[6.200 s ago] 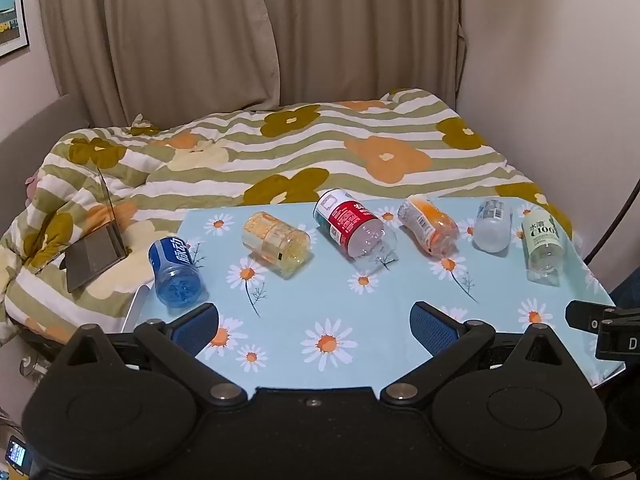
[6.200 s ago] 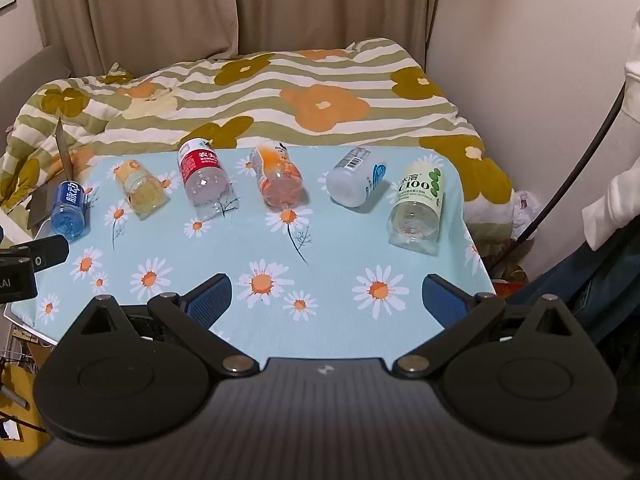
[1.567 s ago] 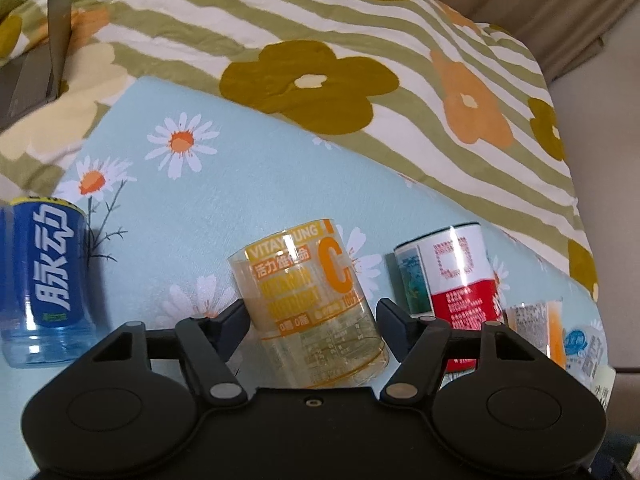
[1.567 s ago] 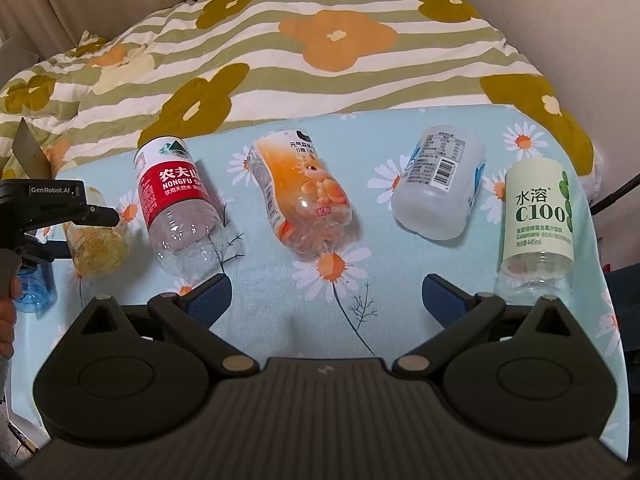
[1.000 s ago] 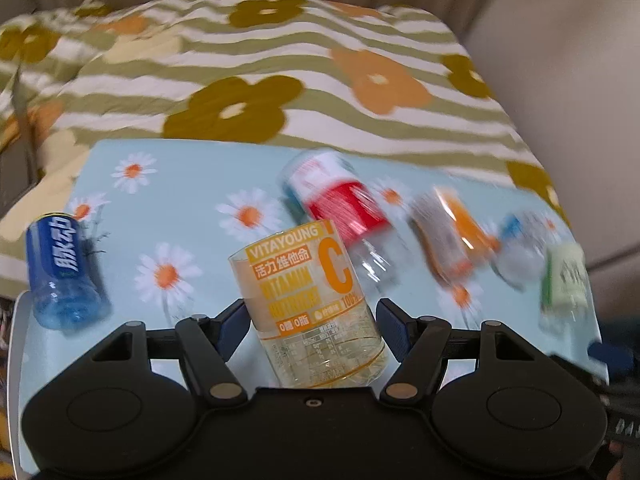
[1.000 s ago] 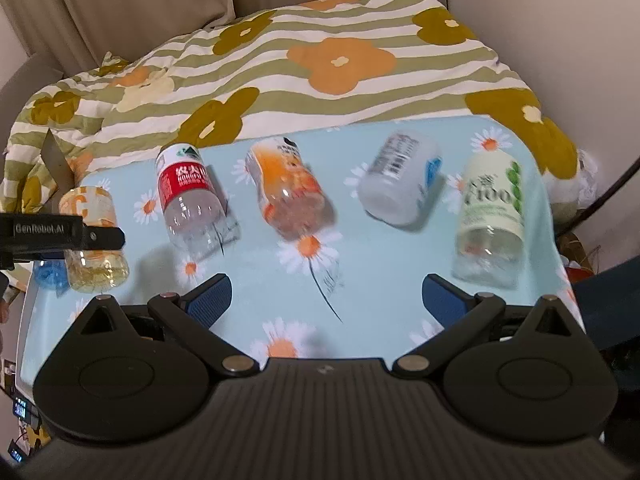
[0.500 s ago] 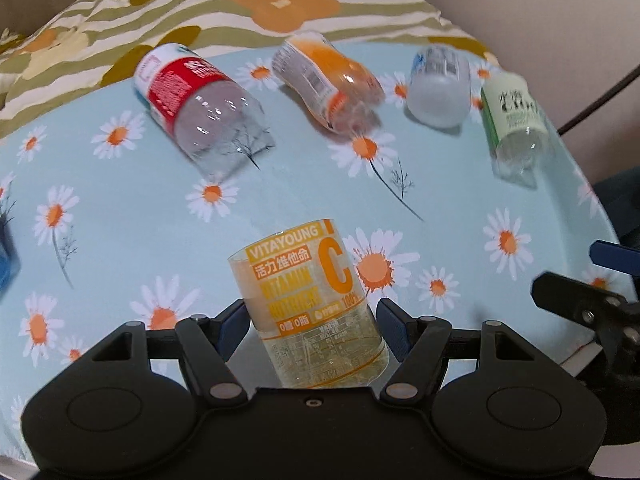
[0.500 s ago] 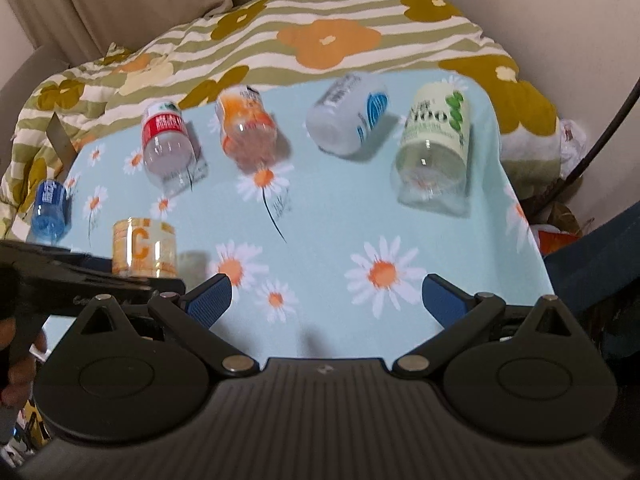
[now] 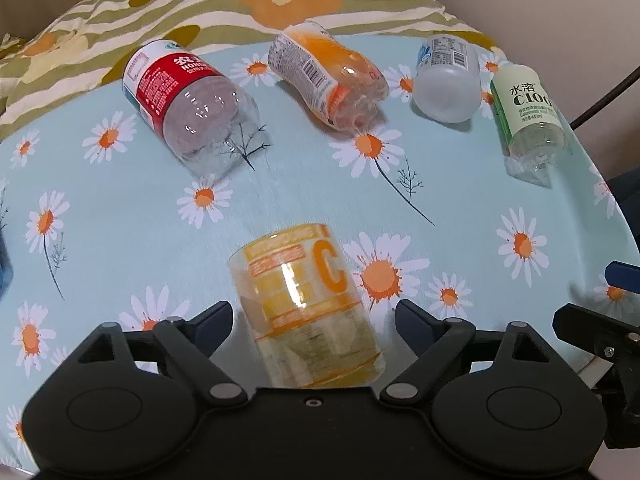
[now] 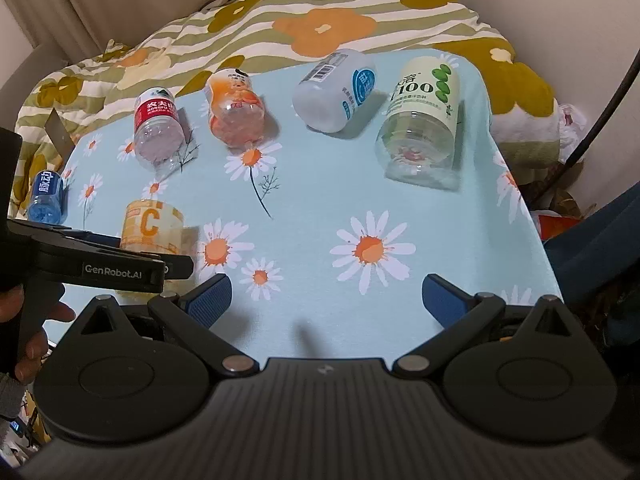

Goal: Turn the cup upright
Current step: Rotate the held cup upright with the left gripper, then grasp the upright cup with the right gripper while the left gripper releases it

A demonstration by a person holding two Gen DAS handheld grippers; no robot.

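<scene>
The yellow cup (image 9: 306,304) with an orange "C" stands upright on the daisy-print table (image 9: 120,208), near its front left. It also shows in the right wrist view (image 10: 151,226). My left gripper (image 9: 312,320) is open, with its fingers on either side of the cup and a gap to each. In the right wrist view the left gripper's black body hides the cup's base. My right gripper (image 10: 326,294) is open and empty over the table's front edge.
Several cut bottle cups lie on their sides along the back: red-label (image 9: 188,104), orange (image 9: 332,80), white (image 9: 448,76), green-label (image 9: 528,116) and blue (image 10: 46,196). A flowered striped quilt (image 10: 320,16) lies behind the table.
My left gripper has opened and let go of the yellow cup, which now stands on the table. Before that it carried the cup from the back row to the front.
</scene>
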